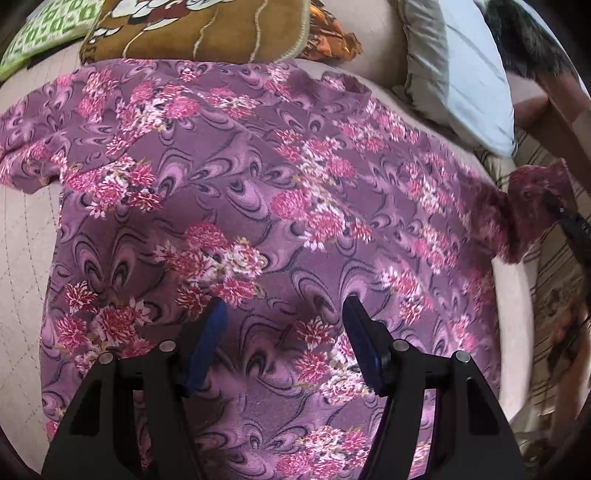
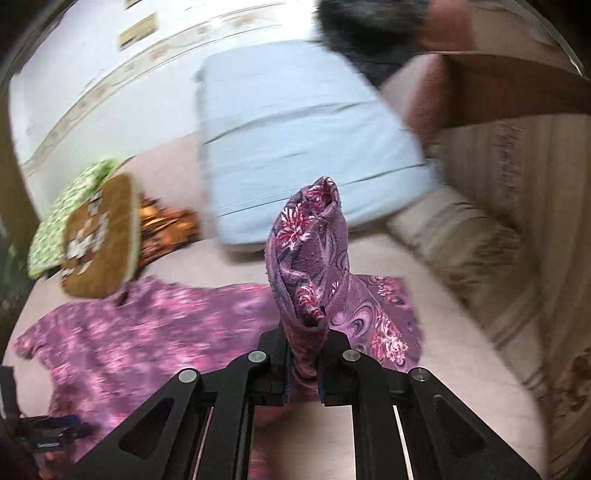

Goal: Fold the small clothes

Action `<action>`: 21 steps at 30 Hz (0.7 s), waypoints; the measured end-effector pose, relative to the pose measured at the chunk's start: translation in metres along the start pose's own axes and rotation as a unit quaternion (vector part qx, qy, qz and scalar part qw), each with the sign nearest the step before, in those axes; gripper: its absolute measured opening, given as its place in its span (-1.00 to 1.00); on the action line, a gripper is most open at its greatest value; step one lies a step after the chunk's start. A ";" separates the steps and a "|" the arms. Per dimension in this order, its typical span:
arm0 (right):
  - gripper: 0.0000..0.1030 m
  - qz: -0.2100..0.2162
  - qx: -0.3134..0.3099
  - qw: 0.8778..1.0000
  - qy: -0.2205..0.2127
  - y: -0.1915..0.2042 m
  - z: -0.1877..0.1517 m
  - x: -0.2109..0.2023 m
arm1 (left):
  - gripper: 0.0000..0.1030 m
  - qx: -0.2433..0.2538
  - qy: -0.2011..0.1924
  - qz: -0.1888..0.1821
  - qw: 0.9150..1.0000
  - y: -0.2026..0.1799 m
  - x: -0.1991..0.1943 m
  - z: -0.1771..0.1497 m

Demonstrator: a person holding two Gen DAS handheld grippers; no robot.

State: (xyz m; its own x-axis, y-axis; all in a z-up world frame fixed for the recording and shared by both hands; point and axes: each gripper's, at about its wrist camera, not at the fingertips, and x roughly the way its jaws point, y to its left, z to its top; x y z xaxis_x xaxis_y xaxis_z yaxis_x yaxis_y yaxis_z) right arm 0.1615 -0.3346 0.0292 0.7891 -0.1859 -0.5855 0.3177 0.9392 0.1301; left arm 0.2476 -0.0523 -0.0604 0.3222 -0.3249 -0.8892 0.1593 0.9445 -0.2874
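A purple floral garment point(image 1: 258, 192) lies spread on a beige quilted bed point(image 1: 22, 258). My left gripper point(image 1: 284, 314) is open and empty, its blue pads hovering over the garment's lower middle. My right gripper point(image 2: 304, 354) is shut on one sleeve of the garment point(image 2: 310, 251) and lifts it, the fabric standing up bunched between the fingers. The rest of the garment point(image 2: 147, 332) lies flat to the left in the right wrist view. The right gripper with the lifted sleeve shows at the right edge of the left wrist view point(image 1: 569, 218).
A brown embroidered cushion point(image 1: 199, 29), a green patterned cloth point(image 1: 40, 33) and an orange fabric point(image 1: 328, 37) lie at the bed's far side. A light blue pillow point(image 2: 295, 140) leans beyond the garment. A striped cushion point(image 2: 480, 243) lies at the right.
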 end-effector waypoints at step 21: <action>-0.83 0.228 -0.068 0.967 0.086 0.279 -0.043 0.066 | 0.25 -0.068 -0.049 0.065 0.994 0.126 -0.073 0.013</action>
State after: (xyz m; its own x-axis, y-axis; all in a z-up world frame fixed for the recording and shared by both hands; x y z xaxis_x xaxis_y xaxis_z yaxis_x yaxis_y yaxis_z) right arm 0.2795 -0.0721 -0.0077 0.7276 0.2960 -0.6188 -0.1240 0.9440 0.3058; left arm 0.2560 0.0903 -0.0272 0.4223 -0.1956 -0.8851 -0.0155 0.9747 -0.2228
